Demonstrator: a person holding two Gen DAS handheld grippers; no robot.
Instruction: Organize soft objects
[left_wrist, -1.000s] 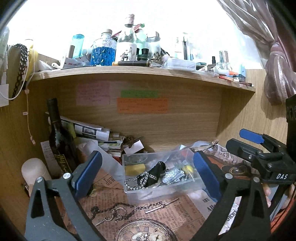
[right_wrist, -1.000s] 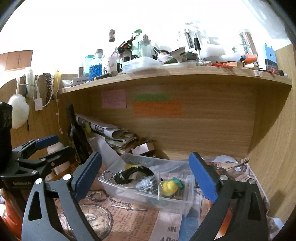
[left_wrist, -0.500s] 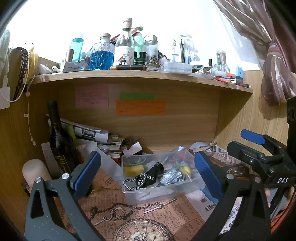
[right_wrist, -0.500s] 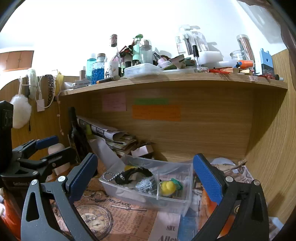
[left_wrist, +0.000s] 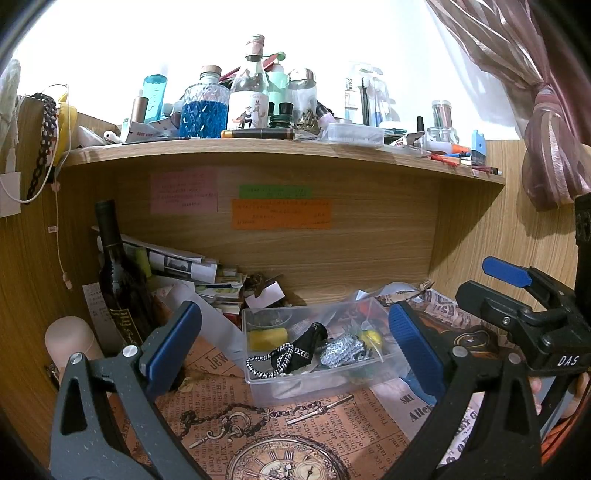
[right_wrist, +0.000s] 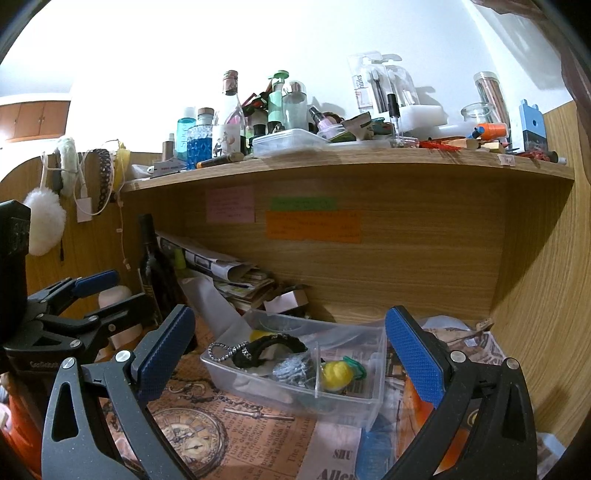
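A clear plastic box (left_wrist: 314, 386) (right_wrist: 373, 406) sits on the newspaper-covered desk under the shelf. In it lie a black soft item with a beaded chain (left_wrist: 295, 352) (right_wrist: 258, 349), a silver scrunchie (left_wrist: 345, 349) (right_wrist: 291, 369), a yellow sponge (left_wrist: 266, 336) and a yellow pom-pom (left_wrist: 371, 336) (right_wrist: 334, 373). My left gripper (left_wrist: 295, 343) is open and empty, in front of the box. My right gripper (right_wrist: 290, 354) is open and empty, also in front of the box. Each gripper shows at the edge of the other's view.
A dark wine bottle (left_wrist: 118, 280) (right_wrist: 153, 266) and a papers pile (left_wrist: 184, 266) stand at the back left. A pale cylinder (left_wrist: 72, 341) stands by the bottle. The shelf above (left_wrist: 280, 147) is crowded with bottles. Wooden walls close both sides.
Both grippers have drawn back and tilted up a little, so the box sits lower in view. Nothing was picked up or released.
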